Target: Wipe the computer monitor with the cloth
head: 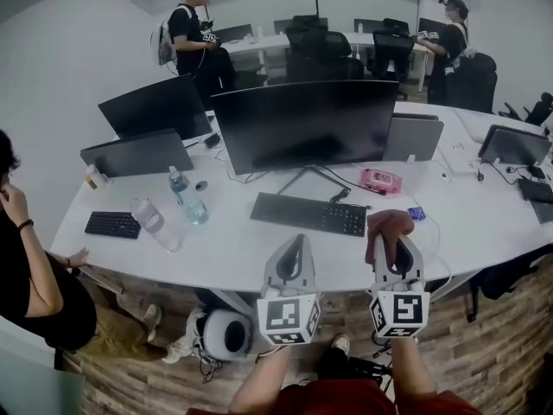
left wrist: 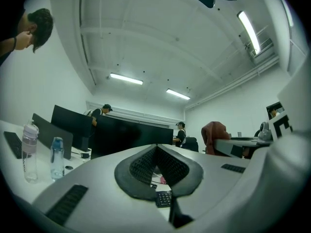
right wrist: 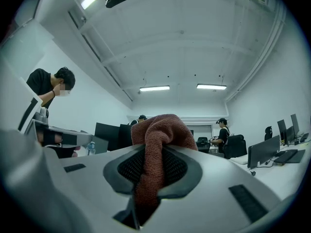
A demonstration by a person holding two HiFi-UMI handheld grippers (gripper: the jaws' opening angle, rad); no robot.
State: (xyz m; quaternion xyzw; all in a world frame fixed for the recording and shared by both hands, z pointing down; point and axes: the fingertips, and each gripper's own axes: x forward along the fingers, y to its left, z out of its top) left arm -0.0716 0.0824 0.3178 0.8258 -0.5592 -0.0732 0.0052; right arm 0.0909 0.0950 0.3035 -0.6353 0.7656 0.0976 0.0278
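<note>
Right gripper [head: 395,242] clamps a nubby rust-brown terry cloth [head: 388,225], bunched over its jaw tips. Left gripper [head: 294,240] is pinched together, empty. Wide glossy black monitor [head: 307,124] stands at 12 o'clock, beyond a flat keyboard [head: 308,213].

No legible text or markings

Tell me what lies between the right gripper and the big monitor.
In the head view, the black keyboard lies on the white desk between the right gripper, shut on the cloth, and the monitor.
</note>
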